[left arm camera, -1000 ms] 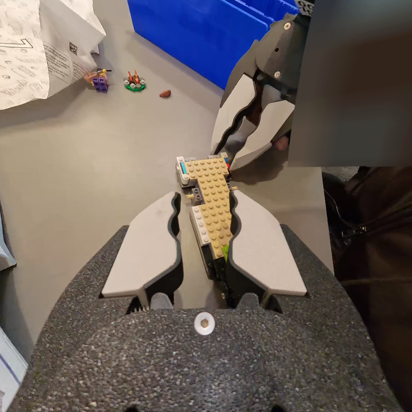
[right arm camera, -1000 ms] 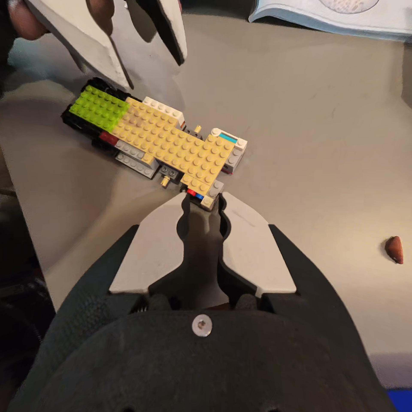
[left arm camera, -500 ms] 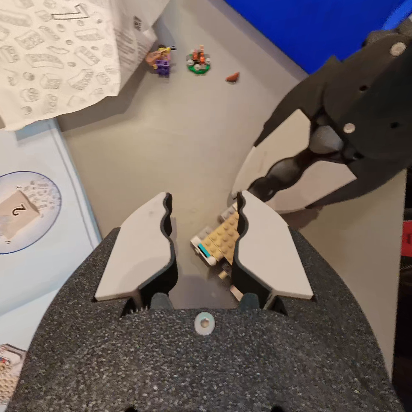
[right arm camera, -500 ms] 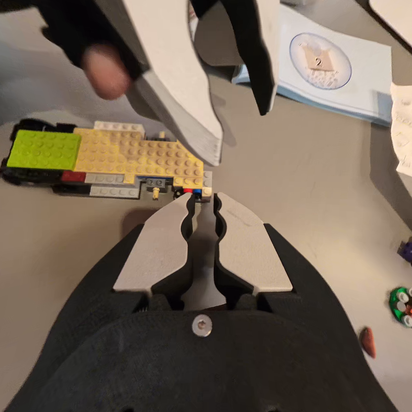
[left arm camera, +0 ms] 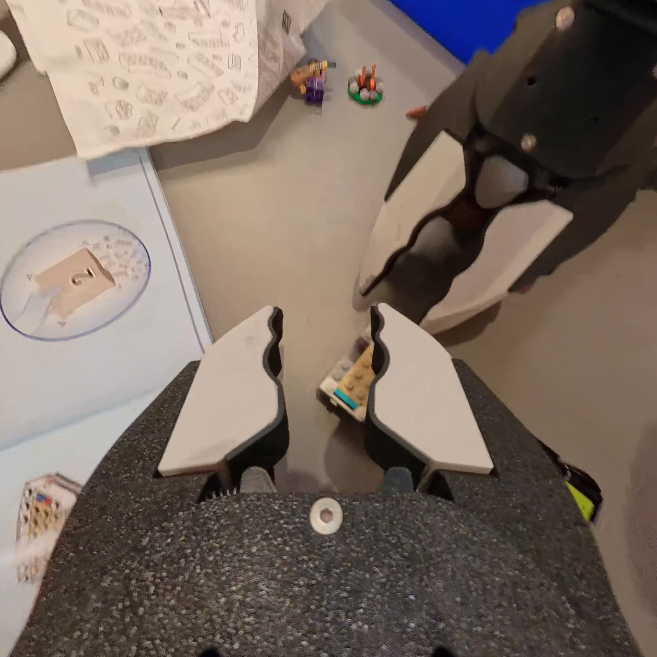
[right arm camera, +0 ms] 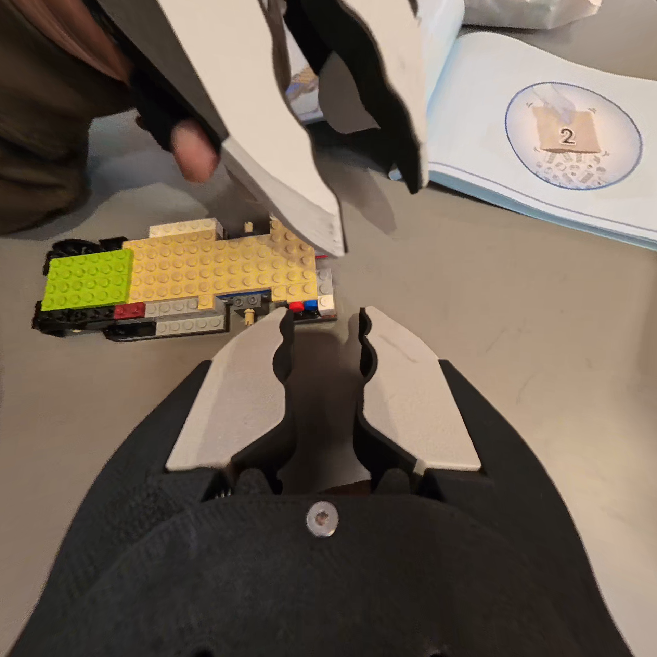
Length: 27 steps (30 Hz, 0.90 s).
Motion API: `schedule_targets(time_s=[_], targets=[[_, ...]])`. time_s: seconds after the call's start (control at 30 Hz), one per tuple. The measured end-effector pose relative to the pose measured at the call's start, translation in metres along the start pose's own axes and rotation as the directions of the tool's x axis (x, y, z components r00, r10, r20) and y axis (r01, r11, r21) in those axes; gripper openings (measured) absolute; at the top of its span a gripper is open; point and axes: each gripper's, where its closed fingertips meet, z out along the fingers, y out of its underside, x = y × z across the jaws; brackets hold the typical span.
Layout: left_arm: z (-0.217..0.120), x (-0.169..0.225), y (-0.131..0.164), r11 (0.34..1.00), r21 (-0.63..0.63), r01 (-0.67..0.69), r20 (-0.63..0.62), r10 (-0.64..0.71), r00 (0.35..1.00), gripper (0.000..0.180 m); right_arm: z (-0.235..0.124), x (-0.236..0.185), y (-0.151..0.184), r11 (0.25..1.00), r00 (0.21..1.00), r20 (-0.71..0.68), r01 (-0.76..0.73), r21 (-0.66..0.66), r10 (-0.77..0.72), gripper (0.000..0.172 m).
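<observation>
- Grey matte tabletop point(right arm camera: 497, 320) was the whole stage, smooth with a few faint scuffs.
- Right gripper point(right arm camera: 325, 313) sat nearest in its own view: black textured body, pale flat fingers with wavy black inner edges, spread apart with bare table between them. Its left fingertip point(right arm camera: 281, 316) was just at the near edge of the brick build, by the little red and blue studs; whether it touched, couldn't tell.
- Brick build point(right arm camera: 213, 270) lay flat on the table: studded tan plates on top, a lime green plate at one end, black parts under that end, grey and white bricks along the sides.
- Left gripper point(left arm camera: 325, 313) had a speckled foam-like grey body and the same pale fingers, also apart and gripping nothing. One end of the build, white with a teal strip, peeked out beside its right finger point(left arm camera: 419, 391).
- From the right wrist view, that left gripper hung over the far end of the build, with a fingertip of the person's hand point(right arm camera: 193, 156) behind it.
- Farther off: a light blue booklet point(right arm camera: 533, 124), a white printed paper sheet point(left arm camera: 153, 64), a small purple figure point(left arm camera: 314, 81), a round green studded piece point(left arm camera: 366, 89), and a blue bin point(left arm camera: 455, 25).
</observation>
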Motion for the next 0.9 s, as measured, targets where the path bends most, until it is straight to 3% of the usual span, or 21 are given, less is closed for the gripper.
schedule_targets(time_s=[0.17,0.3,0.4,0.63,0.9], targets=[[-0.005,0.013,0.043,0.985,-0.163,0.054,-0.168,-0.081,0.982,0.041,-0.002,-0.004,-0.008,0.994,0.968,0.229,-0.107,0.023,0.099,0.037],[-0.005,0.019,0.042,0.989,-0.146,0.017,-0.204,-0.047,0.978,0.037,-0.015,0.001,-0.015,0.951,0.885,0.389,-0.303,0.061,0.257,0.029],[-0.002,0.031,0.042,0.990,-0.140,-0.002,-0.264,-0.035,0.964,0.037,-0.020,0.007,-0.017,0.927,0.852,0.426,-0.368,0.071,0.305,0.028],[0.009,0.058,0.039,0.992,-0.109,-0.062,-0.388,0.015,0.921,0.038,-0.023,-0.024,0.009,0.989,0.912,0.386,-0.148,-0.015,0.142,0.030],[0.014,0.073,0.037,0.990,-0.092,-0.105,-0.434,0.055,0.899,0.038,-0.026,-0.039,0.033,0.994,0.936,0.352,0.051,-0.093,-0.015,0.027]])
